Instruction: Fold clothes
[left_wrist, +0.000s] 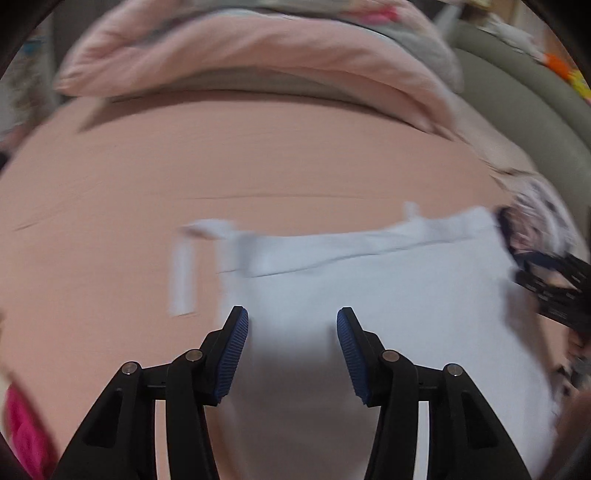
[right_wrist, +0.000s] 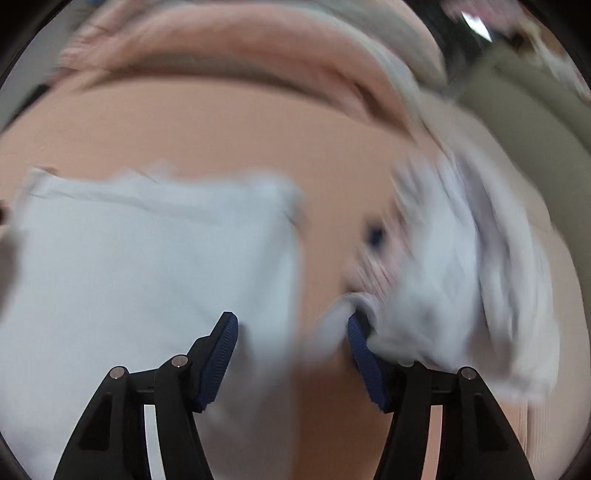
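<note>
— Nearest the left wrist camera, what shows?

— Two black plastic arms ending in ribbed blue rubber pads; the left gripper stands with its pads spread wide and nothing between them. It hangs over the near part of a flat, pale blue-white folded cotton garment.

— How does that garment lie?

— Smooth and roughly rectangular on a peach-coloured bed sheet, with a folded band along its far edge. A narrow white strip lies on the sheet just left of it; motion blur hides whether the two join.

— And behind?

— A soft, rounded pink quilt roll runs across the far side of the sheet. At the right edge sits a dark ridged object, too blurred to name.

— Now the right wrist view?

— Again black arms and ribbed blue pads close up. The right gripper is spread apart as well. Its left pad sits over the garment's right edge; a crumpled heap of white and pale lilac clothes presses against the outer side of its right pad. Bare peach sheet separates the flat garment from the heap.

— Texture of the heap?

— Bunched and wrinkled, heavily smeared by blur; a small dark spot shows at its left side.
</note>
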